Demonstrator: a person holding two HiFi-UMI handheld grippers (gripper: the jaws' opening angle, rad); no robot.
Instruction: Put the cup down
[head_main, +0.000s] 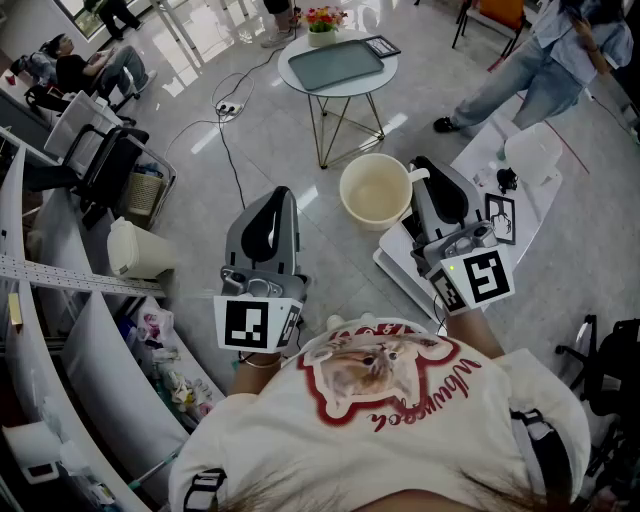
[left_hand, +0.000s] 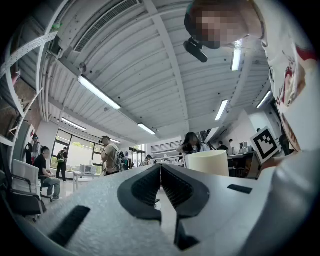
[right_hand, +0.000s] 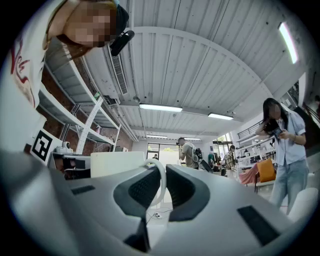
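A cream cup (head_main: 377, 190) hangs in the air above the floor, held by its side handle. My right gripper (head_main: 424, 177) is shut on that handle. In the right gripper view the white handle loop (right_hand: 161, 182) sits pinched between the two jaws, and the cup's body (right_hand: 117, 164) stands to their left. My left gripper (head_main: 279, 197) is held up to the left of the cup, apart from it. Its jaws are pressed together with nothing between them (left_hand: 161, 169). From the left gripper view, the cup (left_hand: 207, 162) shows just right of the jaws.
A round white table (head_main: 345, 85) with a grey tray and flowers stands ahead. A white tabletop (head_main: 532, 205) lies below the right gripper, at the right. Shelving and bins (head_main: 130, 250) run along the left. A person (head_main: 545, 70) stands at the far right. A cable crosses the floor.
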